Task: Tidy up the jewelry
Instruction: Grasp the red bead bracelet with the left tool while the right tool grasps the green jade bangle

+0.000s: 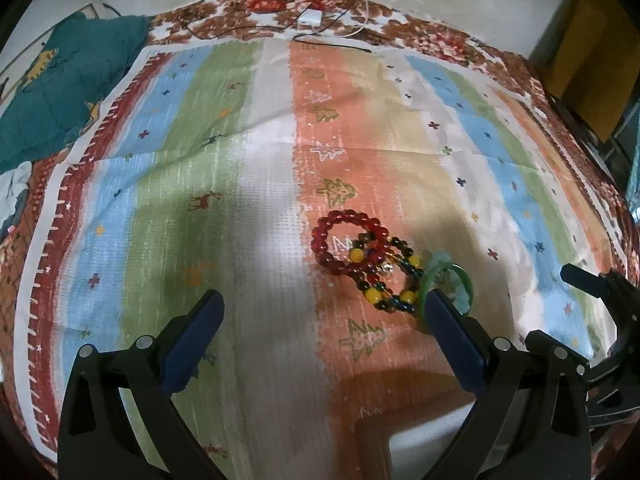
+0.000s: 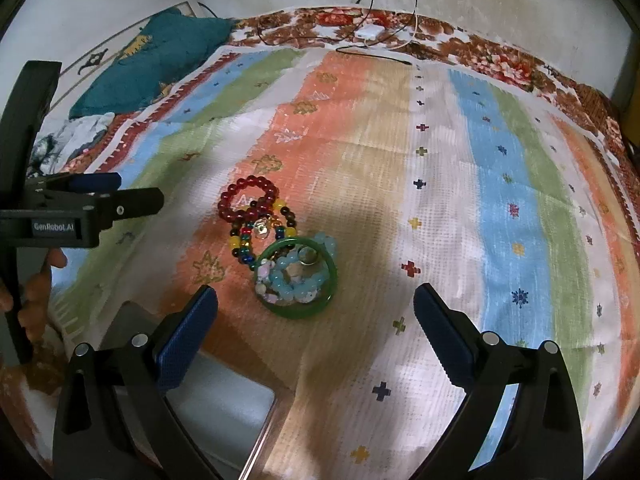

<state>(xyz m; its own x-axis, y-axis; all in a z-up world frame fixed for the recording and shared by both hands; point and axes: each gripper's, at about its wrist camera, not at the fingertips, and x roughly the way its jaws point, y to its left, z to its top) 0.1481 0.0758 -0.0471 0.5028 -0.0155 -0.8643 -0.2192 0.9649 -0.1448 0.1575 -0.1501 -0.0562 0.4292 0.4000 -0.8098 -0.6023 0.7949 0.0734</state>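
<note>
Bracelets [image 2: 276, 240] lie piled on striped cloth [image 2: 500, 200], seemingly unobstructed, both hand-held grippers [image 2: 316, 312] [image 1: 324, 312] wide open, empty.

We see the jewelry heaped just ahead of our right gripper [image 2: 316, 300], slightly left of its midline. Nearest lies a green bangle [image 2: 296, 308], flat, ringing pale blue and pink beads [image 2: 290, 280] and a small metal ring [image 2: 308, 256]. Touching it beyond, a multicolored bead bracelet [image 2: 240, 246] overlaps a dark red bead bracelet [image 2: 248, 196], farthest out, both lying flat.
</note>
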